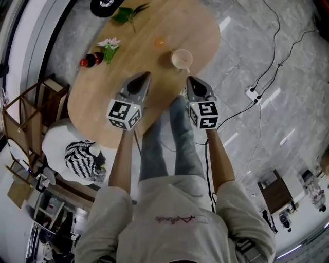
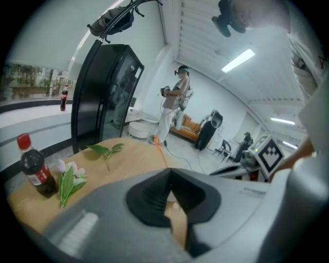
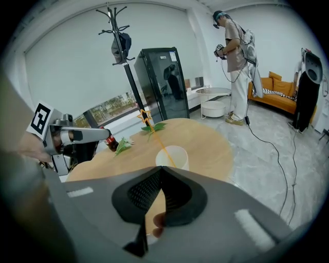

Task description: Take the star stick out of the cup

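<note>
Wooden table (image 1: 134,51) lies under both claws. My left claw (image 1: 140,82), jaws together on nothing, hangs over its near half, well left of the cup. The star stick (image 3: 156,136) stands in the white cup (image 3: 172,157) by the right edge, leaning away leftward with its star on top. My right claw (image 3: 161,170), also closed and empty, points straight at the cup and is nearer. I judge it should open first.

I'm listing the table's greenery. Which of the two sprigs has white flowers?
The flowering sprig lying beside the cola bottle: it bears pale blossoms, while the leafy sprig farther off shows only green leaves.
</note>
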The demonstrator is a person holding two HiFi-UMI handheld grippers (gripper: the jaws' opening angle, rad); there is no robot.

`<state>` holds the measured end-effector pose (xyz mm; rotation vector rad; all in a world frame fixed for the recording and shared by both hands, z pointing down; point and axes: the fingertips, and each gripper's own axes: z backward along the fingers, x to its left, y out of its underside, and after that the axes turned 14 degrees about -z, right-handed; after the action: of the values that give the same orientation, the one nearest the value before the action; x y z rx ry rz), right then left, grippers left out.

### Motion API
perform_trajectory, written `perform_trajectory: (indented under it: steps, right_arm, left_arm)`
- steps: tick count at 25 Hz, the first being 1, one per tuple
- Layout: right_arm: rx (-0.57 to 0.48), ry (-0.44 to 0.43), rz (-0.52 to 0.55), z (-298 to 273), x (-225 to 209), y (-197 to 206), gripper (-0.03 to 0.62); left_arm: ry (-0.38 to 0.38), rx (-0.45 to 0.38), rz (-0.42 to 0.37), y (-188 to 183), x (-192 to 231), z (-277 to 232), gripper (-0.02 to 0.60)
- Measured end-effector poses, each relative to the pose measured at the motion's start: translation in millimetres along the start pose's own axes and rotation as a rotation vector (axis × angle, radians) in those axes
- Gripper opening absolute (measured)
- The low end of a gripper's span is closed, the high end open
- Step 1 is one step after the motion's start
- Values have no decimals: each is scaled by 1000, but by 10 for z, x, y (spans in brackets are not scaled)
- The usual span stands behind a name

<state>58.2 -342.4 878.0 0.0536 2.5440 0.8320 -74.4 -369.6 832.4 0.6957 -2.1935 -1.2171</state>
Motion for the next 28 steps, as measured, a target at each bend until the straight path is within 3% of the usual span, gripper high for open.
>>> perform_trajectory:
  steps: [6,22,28]
  right_arm:
    - [2,-16,63,-152,13,-98,5]
    - [83,-92,425,-654,284,-399,5]
    - [92,-125,494,-774,423,-539,5]
  left_arm:
    - [-6,-2,12,60,4,1,0]
    - [-56,-14,66,129,170,171,0]
    - [-72,-21,84,130,224,226,0]
